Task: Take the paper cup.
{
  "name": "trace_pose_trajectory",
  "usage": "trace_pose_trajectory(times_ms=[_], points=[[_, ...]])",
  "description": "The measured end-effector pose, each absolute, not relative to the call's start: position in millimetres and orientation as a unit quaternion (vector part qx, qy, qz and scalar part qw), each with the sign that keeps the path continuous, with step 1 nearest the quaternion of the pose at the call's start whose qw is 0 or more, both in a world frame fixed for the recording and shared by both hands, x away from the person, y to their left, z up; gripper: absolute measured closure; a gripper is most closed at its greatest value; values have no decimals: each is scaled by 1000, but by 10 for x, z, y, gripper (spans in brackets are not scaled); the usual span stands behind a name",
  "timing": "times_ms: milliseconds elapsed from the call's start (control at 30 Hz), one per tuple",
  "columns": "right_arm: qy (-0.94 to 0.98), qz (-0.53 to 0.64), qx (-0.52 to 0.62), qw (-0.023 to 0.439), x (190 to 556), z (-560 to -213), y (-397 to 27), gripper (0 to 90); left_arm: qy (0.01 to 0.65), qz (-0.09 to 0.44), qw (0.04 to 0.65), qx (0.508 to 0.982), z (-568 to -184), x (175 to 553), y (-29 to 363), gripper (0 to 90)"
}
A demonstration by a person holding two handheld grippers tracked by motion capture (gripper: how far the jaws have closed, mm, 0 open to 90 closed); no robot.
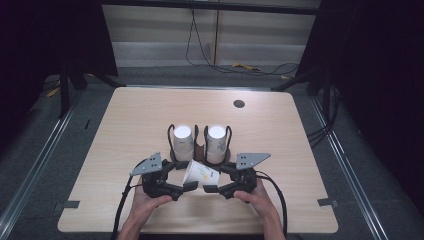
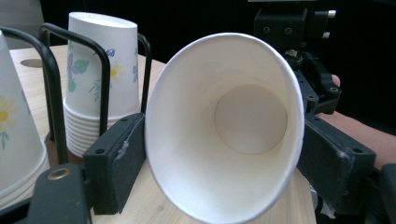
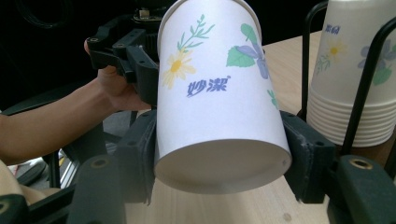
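Note:
A white paper cup (image 1: pixel 201 173) printed with flowers lies on its side just above the table, held between both grippers. In the left gripper view its open mouth (image 2: pixel 224 126) faces the camera, and my left gripper (image 2: pixel 224 154) has a pad against each side of the slightly squeezed rim. In the right gripper view my right gripper (image 3: pixel 219 158) is shut on the base end of the cup (image 3: pixel 219 102). From above, the left gripper (image 1: pixel 187 177) and the right gripper (image 1: pixel 215 181) meet at the cup from either side.
Two stacks of upside-down cups (image 1: pixel 183 142) (image 1: pixel 216 144) stand in a black wire holder (image 1: pixel 199 150) just behind the held cup. The wooden table (image 1: pixel 125 130) has a round cable hole (image 1: pixel 239 104) at the back right. Cables lie on the floor beyond.

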State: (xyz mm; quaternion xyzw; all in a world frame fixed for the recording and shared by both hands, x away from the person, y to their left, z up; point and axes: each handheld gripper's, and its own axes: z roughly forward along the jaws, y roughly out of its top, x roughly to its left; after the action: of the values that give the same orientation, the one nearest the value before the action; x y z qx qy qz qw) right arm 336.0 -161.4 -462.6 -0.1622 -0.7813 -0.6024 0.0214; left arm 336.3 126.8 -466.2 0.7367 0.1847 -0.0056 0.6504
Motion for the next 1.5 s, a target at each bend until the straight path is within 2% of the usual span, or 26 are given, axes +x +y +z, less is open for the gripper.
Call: trace_pose_trajectory(times_ms=[433,933,1500], points=[[-781,-606,-152,10,3353,-4630,-1595,369,188,-11,664,723,-4641,3378,1257,199],[-790,-597,-138,3,3327,-4645,-1555,368,181,-22,653,735,-4664,3383,1213,180],[-805,-574,-149,11,3343,-4655,-1565,309,157,-21,654,740,-4655,3354,1221,297]])
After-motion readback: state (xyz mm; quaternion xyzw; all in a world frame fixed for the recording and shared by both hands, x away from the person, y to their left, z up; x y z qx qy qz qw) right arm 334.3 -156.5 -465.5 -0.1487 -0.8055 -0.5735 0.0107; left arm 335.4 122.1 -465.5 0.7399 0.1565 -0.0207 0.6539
